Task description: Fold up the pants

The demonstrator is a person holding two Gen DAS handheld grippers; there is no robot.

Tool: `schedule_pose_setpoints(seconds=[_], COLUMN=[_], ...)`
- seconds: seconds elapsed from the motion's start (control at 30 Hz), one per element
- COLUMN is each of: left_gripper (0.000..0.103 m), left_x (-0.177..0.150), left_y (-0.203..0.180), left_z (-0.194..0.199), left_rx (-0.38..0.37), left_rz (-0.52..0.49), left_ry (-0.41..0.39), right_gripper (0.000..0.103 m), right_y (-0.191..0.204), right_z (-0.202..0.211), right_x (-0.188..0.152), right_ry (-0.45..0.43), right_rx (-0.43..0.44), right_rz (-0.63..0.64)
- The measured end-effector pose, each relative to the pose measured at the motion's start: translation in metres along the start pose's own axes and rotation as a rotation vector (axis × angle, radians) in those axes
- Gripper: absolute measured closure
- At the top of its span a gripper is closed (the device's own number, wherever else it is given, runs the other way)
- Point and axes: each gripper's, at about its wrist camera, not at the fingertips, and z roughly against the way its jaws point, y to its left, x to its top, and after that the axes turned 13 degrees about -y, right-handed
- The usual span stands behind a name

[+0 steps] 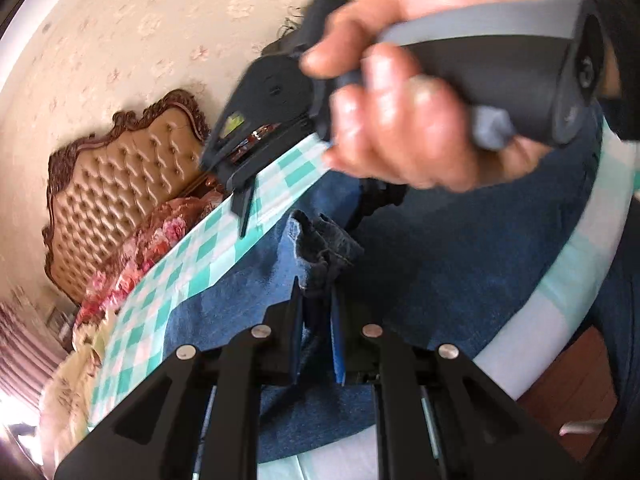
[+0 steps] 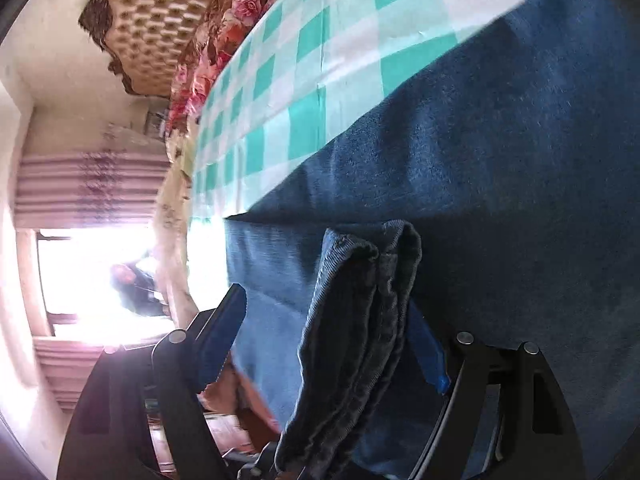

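Dark blue jeans (image 1: 460, 260) lie spread on a table under a green-and-white checked cloth (image 1: 180, 280). My left gripper (image 1: 318, 292) is shut on a bunched fold of denim (image 1: 324, 240), lifted slightly off the rest. A hand (image 1: 400, 100) holds the right gripper above the jeans' far edge. In the right wrist view, the right gripper (image 2: 324, 336) stands wide, with a doubled hem of the jeans (image 2: 360, 312) hanging between its fingers. The left pad (image 2: 224, 332) is clear of the cloth, while the hem rests near the right one.
A tufted headboard (image 1: 120, 184) and floral bedding (image 1: 160, 232) lie beyond the table's far edge. A bright window (image 2: 92, 280) with pink curtains is at the left. Wood floor (image 1: 568, 380) shows past the table's near edge.
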Motion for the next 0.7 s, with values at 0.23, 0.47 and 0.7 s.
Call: schedule_pose_setpoints(seconds=[0.23,0.47,0.7], left_gripper=[0.091,0.091,0.091], left_x=[0.004,0.022,0.020], left_y=[-0.003,-0.033,-0.059], left_z=[0.001,0.002,-0.010], left_rx=[0.035,-0.036,-0.093], left_rz=[-0.058,-0.100,-0.142], left_ry=[-0.012,-0.072,-0.044], right_gripper=[0.090,0.090,0.090], right_y=[0.038,0.011,-0.017], right_z=[0.017,0.054,0.049], right_x=[-0.004,-0.005,-0.005], right_ry=[-0.096,-0.158,-0.133], right_rx=[-0.143,-0.223,-0.229], right_rz=[0.272,0.263,0.230])
